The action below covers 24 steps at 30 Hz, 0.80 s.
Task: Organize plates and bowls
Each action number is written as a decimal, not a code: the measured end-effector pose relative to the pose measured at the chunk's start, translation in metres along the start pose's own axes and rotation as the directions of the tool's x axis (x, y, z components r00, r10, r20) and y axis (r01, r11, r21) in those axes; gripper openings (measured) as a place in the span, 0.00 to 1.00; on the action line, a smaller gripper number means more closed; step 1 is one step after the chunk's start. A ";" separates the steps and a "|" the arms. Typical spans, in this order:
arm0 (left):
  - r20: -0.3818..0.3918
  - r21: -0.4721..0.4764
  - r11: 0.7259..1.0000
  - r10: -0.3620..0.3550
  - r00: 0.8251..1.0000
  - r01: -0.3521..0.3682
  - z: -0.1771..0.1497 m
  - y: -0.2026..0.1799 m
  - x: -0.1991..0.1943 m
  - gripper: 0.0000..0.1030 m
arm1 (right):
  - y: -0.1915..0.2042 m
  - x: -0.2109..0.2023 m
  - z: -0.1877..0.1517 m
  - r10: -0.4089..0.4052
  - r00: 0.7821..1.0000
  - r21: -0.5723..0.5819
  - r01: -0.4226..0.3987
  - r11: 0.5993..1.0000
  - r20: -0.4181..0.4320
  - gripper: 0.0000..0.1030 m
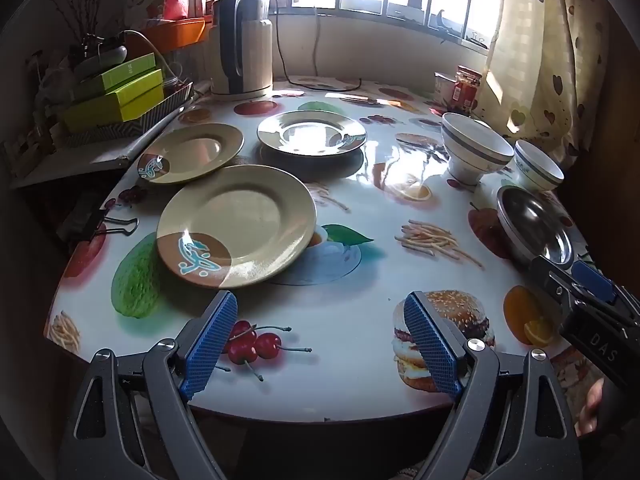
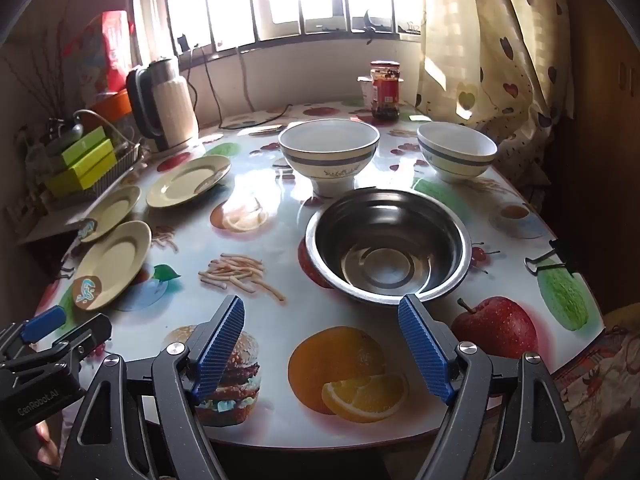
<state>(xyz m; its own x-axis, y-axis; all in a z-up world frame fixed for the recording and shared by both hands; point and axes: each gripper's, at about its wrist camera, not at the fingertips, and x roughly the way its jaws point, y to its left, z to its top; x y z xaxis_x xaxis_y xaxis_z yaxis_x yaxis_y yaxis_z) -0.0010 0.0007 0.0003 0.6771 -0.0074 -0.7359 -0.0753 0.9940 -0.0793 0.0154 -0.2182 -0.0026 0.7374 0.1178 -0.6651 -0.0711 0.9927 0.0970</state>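
Observation:
Three beige plates lie apart on the fruit-print table (image 1: 360,372): a near plate (image 1: 236,226), a left plate (image 1: 191,153) and a far plate (image 1: 311,133). They also show at the left of the right wrist view: near plate (image 2: 112,264), left plate (image 2: 110,212), far plate (image 2: 188,180). A steel bowl (image 2: 388,246) sits just beyond my right gripper (image 2: 322,308). Two white bowls with blue bands stand behind it (image 2: 329,154) (image 2: 457,151). My left gripper (image 1: 320,300) is open and empty, just short of the near plate. My right gripper is open and empty.
An electric kettle (image 1: 242,46) stands at the back left, with cables behind it. A tray with green boxes (image 1: 116,96) sits at the left edge. A red jar (image 2: 385,90) stands at the back. Binder clips (image 1: 114,224) (image 2: 546,262) grip the tablecloth edges. A curtain (image 2: 492,40) hangs at the right.

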 end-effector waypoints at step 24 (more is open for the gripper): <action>0.002 0.019 0.998 0.063 0.998 -0.063 0.007 -0.006 -0.004 0.83 | 0.004 -0.004 0.004 0.006 0.999 -0.024 -0.005 1.000 0.040 0.78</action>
<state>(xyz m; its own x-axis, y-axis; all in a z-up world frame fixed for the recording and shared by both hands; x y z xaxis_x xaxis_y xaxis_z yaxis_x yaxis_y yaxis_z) 0.0017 -0.0049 0.0082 0.6724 0.0550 -0.7382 -0.1038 0.9944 -0.0204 0.0155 -0.2152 0.0034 0.7630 0.1231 -0.6346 -0.0915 0.9924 0.0825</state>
